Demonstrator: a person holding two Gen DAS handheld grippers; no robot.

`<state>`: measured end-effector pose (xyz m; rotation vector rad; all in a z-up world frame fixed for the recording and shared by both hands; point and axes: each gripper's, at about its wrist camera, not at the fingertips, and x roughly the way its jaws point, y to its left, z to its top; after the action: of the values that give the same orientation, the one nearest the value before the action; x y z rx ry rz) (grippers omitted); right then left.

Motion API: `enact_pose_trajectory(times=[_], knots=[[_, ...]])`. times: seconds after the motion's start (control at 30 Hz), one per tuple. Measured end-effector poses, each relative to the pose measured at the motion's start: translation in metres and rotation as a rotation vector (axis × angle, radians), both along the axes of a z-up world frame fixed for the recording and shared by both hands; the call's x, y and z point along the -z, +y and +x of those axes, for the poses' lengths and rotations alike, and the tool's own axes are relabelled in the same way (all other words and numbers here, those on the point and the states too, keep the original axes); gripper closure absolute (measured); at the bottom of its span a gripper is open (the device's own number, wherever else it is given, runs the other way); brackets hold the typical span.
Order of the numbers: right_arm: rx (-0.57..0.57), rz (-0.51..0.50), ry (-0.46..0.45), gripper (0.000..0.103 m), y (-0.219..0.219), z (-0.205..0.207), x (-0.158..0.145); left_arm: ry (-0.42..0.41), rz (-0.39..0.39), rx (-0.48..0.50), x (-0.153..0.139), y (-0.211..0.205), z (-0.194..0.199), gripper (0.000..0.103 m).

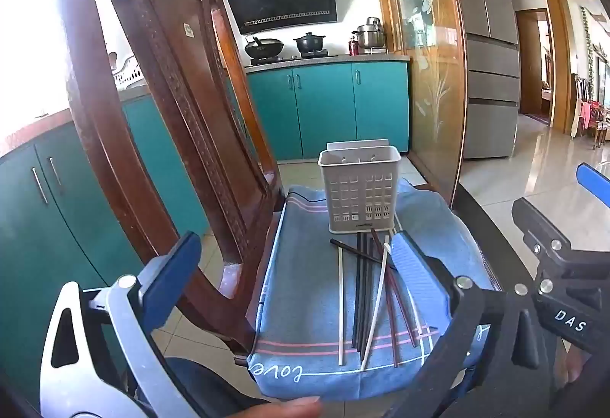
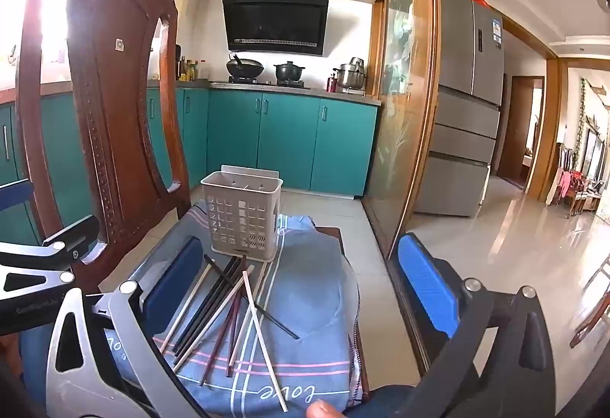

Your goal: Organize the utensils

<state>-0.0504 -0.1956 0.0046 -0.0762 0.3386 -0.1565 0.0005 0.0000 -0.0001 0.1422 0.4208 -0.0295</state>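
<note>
- Both the left gripper and the right gripper are spread wide, holding nothing.
- Chopsticks lie loose between the fingers; the holder stands beyond.
- Judged: first pickup pending; next, close on one chopstick.

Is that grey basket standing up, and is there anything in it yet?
The basket stands upright on the blue towel. No chopsticks rise above its rim; they lie loose before it.

Left gripper hovering at the bottom of its own view, jaws spread wide, blue pads parted and gripping nothing. Right gripper likewise gaping low in its view, pads far apart and bare. A fingertip peeking in at the bottom edge of each frame.
</note>
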Motion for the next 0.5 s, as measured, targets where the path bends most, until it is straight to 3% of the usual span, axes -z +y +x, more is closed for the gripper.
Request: enact_pose_trajectory(times=[0.5], knots=[[-0.027,-0.005,-0.033,0.003,0.006,-0.012,-0.008,-0.015,0.004,0.0,-0.004,-0.001,-0.006,0.004]])
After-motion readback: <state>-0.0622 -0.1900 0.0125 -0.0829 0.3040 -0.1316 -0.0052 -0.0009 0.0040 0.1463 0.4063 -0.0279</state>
